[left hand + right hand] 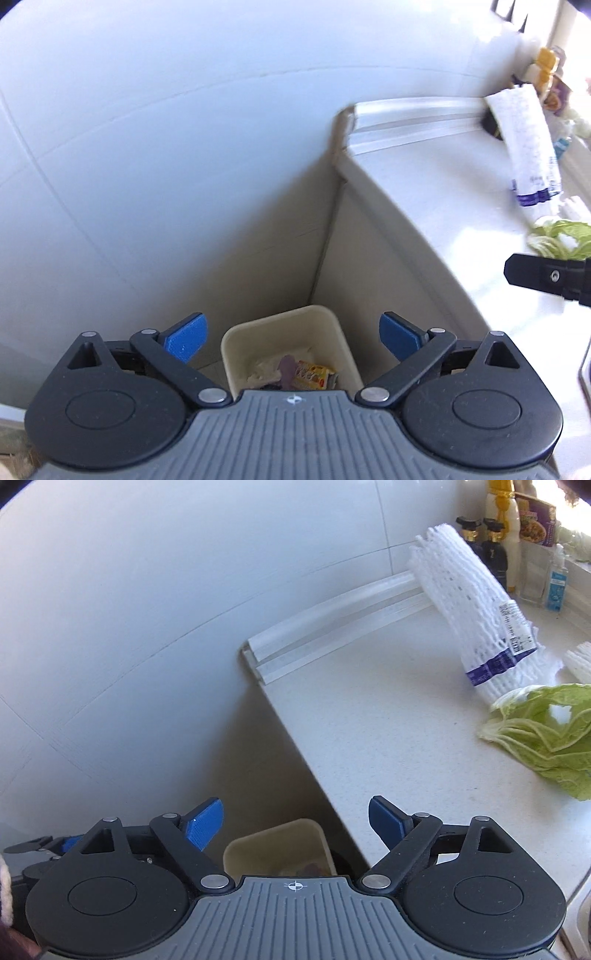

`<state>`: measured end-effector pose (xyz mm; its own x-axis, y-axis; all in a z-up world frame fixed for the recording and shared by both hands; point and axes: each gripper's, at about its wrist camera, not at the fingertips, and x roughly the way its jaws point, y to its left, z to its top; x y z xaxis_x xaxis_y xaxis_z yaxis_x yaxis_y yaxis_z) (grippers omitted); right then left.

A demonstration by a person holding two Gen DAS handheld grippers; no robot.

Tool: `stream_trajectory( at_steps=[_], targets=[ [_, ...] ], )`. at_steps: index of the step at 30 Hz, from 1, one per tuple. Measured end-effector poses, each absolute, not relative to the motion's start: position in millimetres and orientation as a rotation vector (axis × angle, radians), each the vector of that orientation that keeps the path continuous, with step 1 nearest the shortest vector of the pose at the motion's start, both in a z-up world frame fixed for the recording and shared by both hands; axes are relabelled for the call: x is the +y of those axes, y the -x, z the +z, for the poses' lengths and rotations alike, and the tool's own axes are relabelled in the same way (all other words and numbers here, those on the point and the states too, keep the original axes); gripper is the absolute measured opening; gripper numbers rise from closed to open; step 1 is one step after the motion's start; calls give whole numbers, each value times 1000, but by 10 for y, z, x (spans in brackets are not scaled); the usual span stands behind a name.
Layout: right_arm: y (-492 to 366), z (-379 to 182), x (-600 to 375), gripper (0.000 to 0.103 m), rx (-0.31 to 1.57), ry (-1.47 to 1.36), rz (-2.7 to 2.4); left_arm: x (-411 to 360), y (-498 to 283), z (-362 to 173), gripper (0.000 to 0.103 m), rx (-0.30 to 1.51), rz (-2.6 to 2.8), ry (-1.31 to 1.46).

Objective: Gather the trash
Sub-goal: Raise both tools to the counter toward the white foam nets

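- The left gripper (293, 338) hangs with its blue pads spread wide and nothing between them, low in the left wrist view, directly above the cream trash bin (288, 325) that stands on the floor in the corner beside the counter (424, 192).
- The bin already holds crumpled wrappers (314, 374), one yellow and printed.
- The right gripper (295, 821) is likewise spread and empty, at the bottom of its own view, over the counter's edge with the bin (275, 836) just below.
- Trash left on the counter, right side of the frame: a white foam net sleeve (476, 616) with a purple band and a label, leaning upright, and a loose cabbage leaf (546, 731) lying flat just beside it.
- The sleeve looks very light, soft and springy; it will likely squash under the pads, so a pinch across its middle, near the banded part, seems best.
- The leaf looks limp, light and easily torn; the thicker pale rib end at its left should give the firmer hold.
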<state>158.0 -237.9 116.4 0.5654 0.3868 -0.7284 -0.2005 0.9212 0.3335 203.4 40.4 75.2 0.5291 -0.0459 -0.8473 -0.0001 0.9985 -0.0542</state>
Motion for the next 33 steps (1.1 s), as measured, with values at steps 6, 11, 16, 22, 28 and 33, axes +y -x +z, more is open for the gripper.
stream_trajectory(
  at_steps=[6,11,16,22,28,33],
  targets=[
    [-1485,1212,-2710,93,868,-257,286,78,-2098,947,102,982,-115,-2],
    [-1403,1235,-3049,96,819,-281,210,-209,-2161,1004,102,974,-190,-21],
    [-1366,1262,-3444,97,779,-289,118,-565,-2227,1018,102,964,-262,-49],
    [-1412,1261,-3961,98,742,-328,28,-892,-2353,1012,102,904,-355,-43],
    [-1476,1274,-4501,98,692,-318,-88,-1154,-2659,917,102,881,-397,35],
    [-1634,1236,-4964,100,668,-327,-147,-1353,-2887,924,102,821,-444,87]
  ],
)
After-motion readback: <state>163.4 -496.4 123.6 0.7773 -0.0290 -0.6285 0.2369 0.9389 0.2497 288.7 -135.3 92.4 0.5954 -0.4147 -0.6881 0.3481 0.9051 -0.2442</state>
